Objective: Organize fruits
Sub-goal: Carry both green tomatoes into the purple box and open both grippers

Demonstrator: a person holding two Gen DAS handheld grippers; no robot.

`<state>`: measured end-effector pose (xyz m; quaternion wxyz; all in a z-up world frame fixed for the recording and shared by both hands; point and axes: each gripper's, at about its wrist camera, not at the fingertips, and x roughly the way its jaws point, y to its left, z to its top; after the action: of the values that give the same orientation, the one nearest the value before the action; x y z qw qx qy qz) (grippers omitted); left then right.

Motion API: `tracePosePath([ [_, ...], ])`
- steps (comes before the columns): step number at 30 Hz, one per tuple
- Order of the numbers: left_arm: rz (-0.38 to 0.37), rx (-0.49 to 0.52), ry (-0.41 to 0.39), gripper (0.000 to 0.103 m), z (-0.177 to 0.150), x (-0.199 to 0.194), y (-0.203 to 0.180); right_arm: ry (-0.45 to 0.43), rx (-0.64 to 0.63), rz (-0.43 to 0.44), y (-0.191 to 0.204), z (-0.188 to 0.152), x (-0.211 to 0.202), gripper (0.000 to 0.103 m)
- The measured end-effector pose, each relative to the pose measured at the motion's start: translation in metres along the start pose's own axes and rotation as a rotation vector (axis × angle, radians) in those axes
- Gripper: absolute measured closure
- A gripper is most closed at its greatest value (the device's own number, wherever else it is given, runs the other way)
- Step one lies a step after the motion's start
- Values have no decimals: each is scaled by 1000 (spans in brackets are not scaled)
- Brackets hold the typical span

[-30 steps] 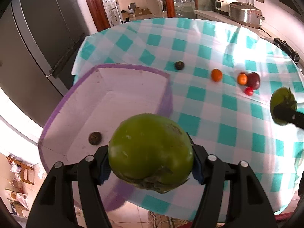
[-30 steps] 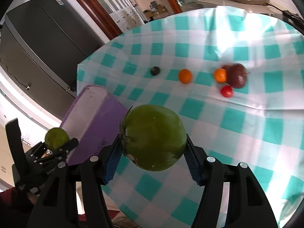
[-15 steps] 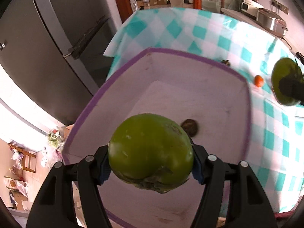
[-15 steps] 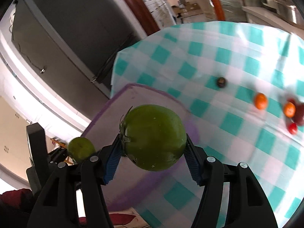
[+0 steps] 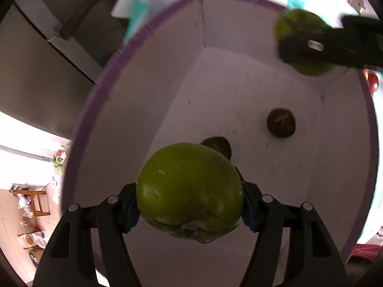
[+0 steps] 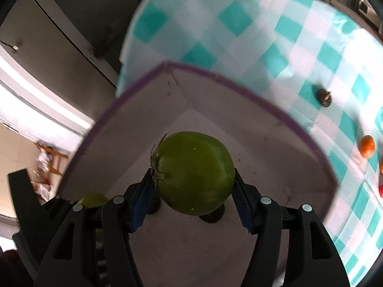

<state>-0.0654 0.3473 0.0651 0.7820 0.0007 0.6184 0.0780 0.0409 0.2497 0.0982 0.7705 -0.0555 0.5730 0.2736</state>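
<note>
— Count by kind, please.

— Green fruits: two, the green fruit (image 5: 189,191) in one gripper and the second green fruit (image 6: 195,175) in the other. Dark round fruits in the box (image 5: 143,110): two (image 5: 281,123) (image 5: 217,144). Dark fruits on the checked tablecloth (image 6: 275,31): one (image 6: 323,97).

— Orange ones?

— One whole orange fruit (image 6: 367,146) in view; further fruit at the frame edge is cut off, count uncertain.

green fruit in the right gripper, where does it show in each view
Left wrist: the right gripper's green fruit sits upper right, blurred, clamped over the box.
Right wrist: bottom centre, between the fingers.
Shared landmark: the box's purple rim.
</note>
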Motion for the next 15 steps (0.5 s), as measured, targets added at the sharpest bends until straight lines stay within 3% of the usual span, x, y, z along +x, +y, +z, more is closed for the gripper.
tracePosePath([
  [8, -56, 55, 105, 37, 3, 22, -4, 192, -87, -129, 20, 14, 64, 42],
  [15, -95, 83, 167, 37, 2, 32, -4, 244, -98, -160, 25, 21, 89, 42],
])
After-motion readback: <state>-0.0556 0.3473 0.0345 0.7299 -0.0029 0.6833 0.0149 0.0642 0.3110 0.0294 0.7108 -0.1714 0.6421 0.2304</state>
